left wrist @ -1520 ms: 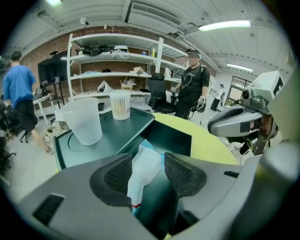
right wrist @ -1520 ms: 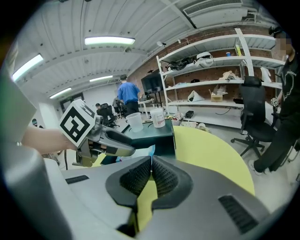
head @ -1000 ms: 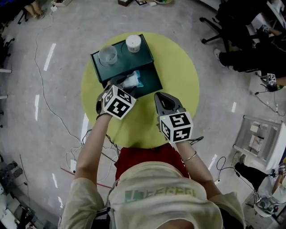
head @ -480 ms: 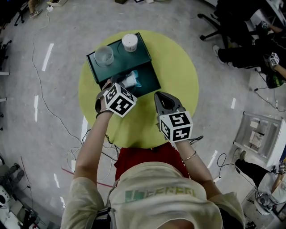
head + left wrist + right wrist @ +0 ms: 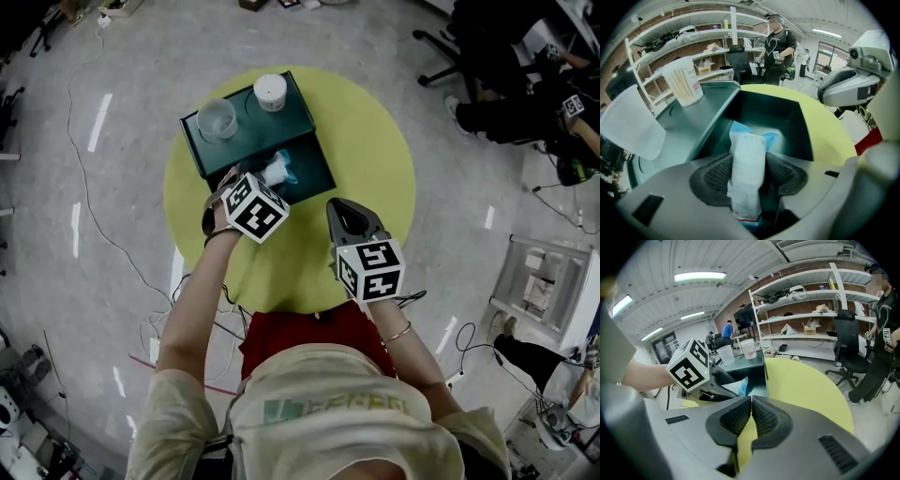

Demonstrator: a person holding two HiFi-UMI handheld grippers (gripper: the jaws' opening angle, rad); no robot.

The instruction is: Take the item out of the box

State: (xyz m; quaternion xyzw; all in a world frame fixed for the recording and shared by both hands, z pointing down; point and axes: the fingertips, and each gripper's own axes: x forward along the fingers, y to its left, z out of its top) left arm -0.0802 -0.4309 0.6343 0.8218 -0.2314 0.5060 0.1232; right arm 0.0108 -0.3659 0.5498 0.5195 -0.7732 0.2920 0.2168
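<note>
Two grippers are in view, one in each hand. The left gripper (image 5: 749,171) is closed on a white packet (image 5: 746,154). Both ribbed pads press its sides, and the packet stands upright between them. A blue part of the packet shows at its far end. That end sits over the open compartment of the dark green box (image 5: 787,117), at the near right of the box. Whether the packet touches the compartment floor cannot be determined.

In the head view the left gripper (image 5: 246,178) is at the near edge of the box (image 5: 309,155). The right gripper (image 5: 751,416) is fully closed, pad against pad, with nothing held. It hangs over the yellow round table (image 5: 375,169), near and to the right of the box.

On the flat far part of the box stand a clear cup (image 5: 217,118) at the left and a white container (image 5: 270,91) at the right.
</note>
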